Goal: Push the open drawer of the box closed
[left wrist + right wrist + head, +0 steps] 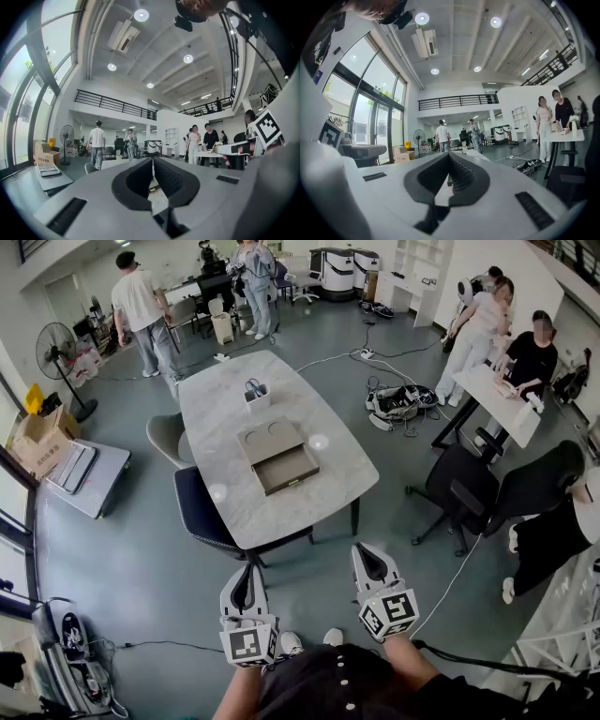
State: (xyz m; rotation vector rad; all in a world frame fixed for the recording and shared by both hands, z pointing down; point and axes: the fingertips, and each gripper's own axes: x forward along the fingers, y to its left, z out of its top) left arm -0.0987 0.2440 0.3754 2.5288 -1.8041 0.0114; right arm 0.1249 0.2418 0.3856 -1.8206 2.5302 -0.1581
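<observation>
Both grippers low and short of the worktop; the box's drawer stands open.

Left of the box [272, 440], off the edge of the pale stone worktop [220, 404], stand a grey chair [167, 437] and, nearer the person, a dark blue chair [197, 512]. The box sits about mid-worktop, two round recesses in its top, and its drawer [287, 471] stands out on the side facing the person. Just beyond the box is a small white holder [256, 396] with dark things in it. Well on the near side of the box, past the worktop's end, the left gripper [247, 570] is held with its jaws together and nothing between them. The right gripper [362, 555] is level with it, a little right of the box, with its jaws likewise closed on nothing. Farther right of the box stand two black office chairs [464, 488].
</observation>
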